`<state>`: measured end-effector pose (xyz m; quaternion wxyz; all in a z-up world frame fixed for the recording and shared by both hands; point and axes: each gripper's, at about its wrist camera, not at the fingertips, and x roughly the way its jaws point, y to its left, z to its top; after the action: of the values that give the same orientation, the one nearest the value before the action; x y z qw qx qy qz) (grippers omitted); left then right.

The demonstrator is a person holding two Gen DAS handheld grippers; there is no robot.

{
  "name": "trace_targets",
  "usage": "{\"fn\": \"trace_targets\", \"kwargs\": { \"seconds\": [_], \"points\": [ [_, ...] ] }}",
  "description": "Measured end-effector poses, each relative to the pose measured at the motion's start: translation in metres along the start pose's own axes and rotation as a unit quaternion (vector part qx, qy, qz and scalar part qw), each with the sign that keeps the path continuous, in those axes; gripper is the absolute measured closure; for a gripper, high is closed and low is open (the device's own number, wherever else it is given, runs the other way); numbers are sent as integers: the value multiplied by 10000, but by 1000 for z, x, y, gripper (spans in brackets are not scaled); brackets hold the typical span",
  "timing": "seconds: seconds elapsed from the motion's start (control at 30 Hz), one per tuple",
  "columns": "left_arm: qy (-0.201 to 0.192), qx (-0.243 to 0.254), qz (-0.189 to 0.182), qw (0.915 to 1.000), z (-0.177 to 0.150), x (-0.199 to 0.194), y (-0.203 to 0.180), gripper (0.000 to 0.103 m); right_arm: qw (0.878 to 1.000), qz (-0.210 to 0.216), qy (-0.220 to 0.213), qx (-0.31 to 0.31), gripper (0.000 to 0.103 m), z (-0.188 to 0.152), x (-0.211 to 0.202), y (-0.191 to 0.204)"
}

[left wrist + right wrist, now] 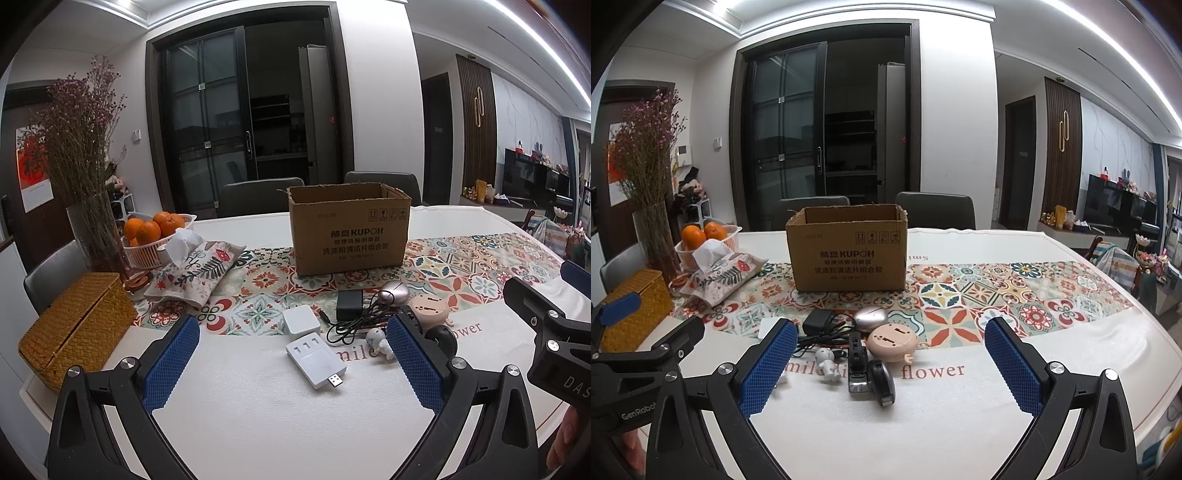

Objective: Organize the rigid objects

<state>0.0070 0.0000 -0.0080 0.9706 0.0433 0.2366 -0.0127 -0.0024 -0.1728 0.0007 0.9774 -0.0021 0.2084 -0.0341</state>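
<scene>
Nothing is gripped yet: left tongs [291,354] and right tongs [891,363] are held wide before the open brown cardboard box [349,229]; the flat white USB adapter [316,360] should be grasped next.

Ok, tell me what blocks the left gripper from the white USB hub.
Nothing visible does. The white USB hub lies on bare tablecloth straight ahead of the open left gripper; the white cube adapter sits just behind it, the small figurine off to its right.
</scene>
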Motion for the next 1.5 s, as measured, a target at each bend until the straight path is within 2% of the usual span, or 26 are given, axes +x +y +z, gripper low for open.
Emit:
{"fn": "trace_targets", "kwargs": {
  "seconds": [1.5],
  "points": [
    [47, 33, -25, 10000, -2, 1, -1, 0, 10000, 12, 8, 13, 0, -1, 1, 0]
  ]
}}
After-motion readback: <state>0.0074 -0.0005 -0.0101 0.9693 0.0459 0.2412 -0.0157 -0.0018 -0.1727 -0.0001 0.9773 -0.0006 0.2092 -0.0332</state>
